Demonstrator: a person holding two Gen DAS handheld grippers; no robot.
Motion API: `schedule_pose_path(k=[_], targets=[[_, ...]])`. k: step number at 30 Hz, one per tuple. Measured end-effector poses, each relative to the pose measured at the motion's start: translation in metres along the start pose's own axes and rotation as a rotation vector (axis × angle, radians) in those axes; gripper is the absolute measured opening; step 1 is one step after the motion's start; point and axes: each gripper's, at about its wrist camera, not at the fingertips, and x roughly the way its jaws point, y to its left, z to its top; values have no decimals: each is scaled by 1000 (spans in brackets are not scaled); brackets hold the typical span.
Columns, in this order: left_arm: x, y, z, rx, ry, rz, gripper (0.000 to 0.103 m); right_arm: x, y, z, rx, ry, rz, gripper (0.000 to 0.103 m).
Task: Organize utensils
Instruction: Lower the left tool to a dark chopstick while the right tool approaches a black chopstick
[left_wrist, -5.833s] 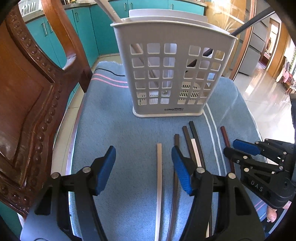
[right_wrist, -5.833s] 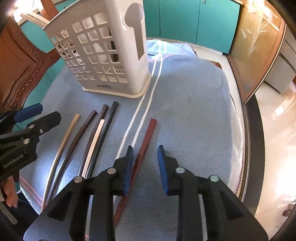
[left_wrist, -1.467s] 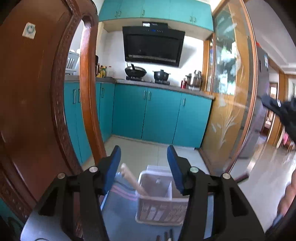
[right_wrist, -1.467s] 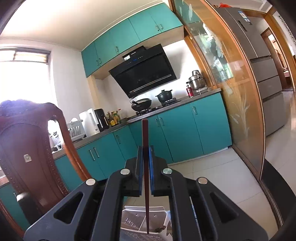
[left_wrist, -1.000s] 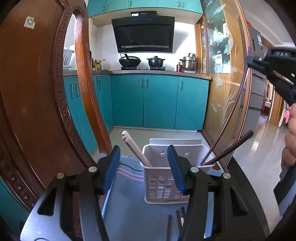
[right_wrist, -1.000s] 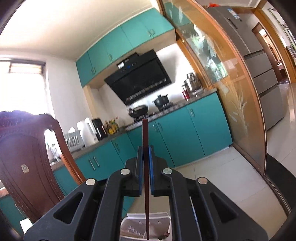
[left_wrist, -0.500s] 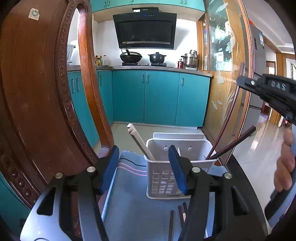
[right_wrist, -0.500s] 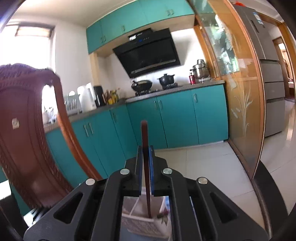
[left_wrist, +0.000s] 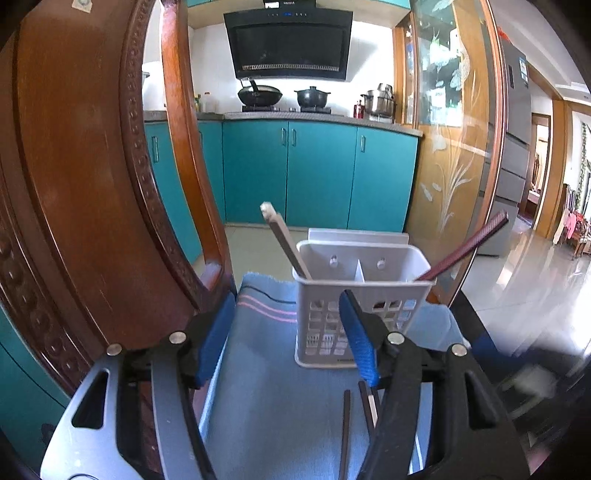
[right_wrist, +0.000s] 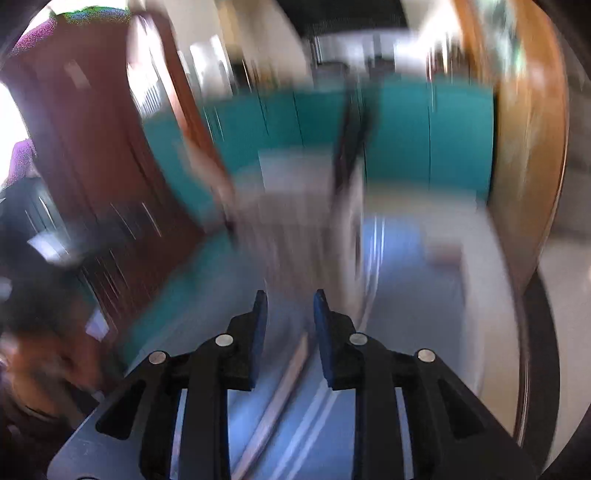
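A kitchen of teal cabinets at the back, a carved wooden chair on the left, and a blue towel-covered tabletop in front. On it stands the white perforated plastic utensil holder: a pale chopstick leans out of its left compartment, a dark red chopstick out of its right. Dark chopsticks lie on the towel, nearer than the holder. The left hand-held gripper is fairly wide, jaws opening, nothing between them. The right hand-held gripper, in a badly blurred view, shows a narrow gap, jaws opening and empty.
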Motion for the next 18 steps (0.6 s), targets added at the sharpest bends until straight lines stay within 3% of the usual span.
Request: schedule_pose_path(k=[3,6,18], targets=[[5,-3,-6,1,31,-3,60,35,-11,-10,76,119,22,26],[8,-6,-11,-6,50,-11,61,51,-12,-14,96,174,-3,26],[18,2,-15,-31,79,14,64,85,-14,10,163,141,-82,26]])
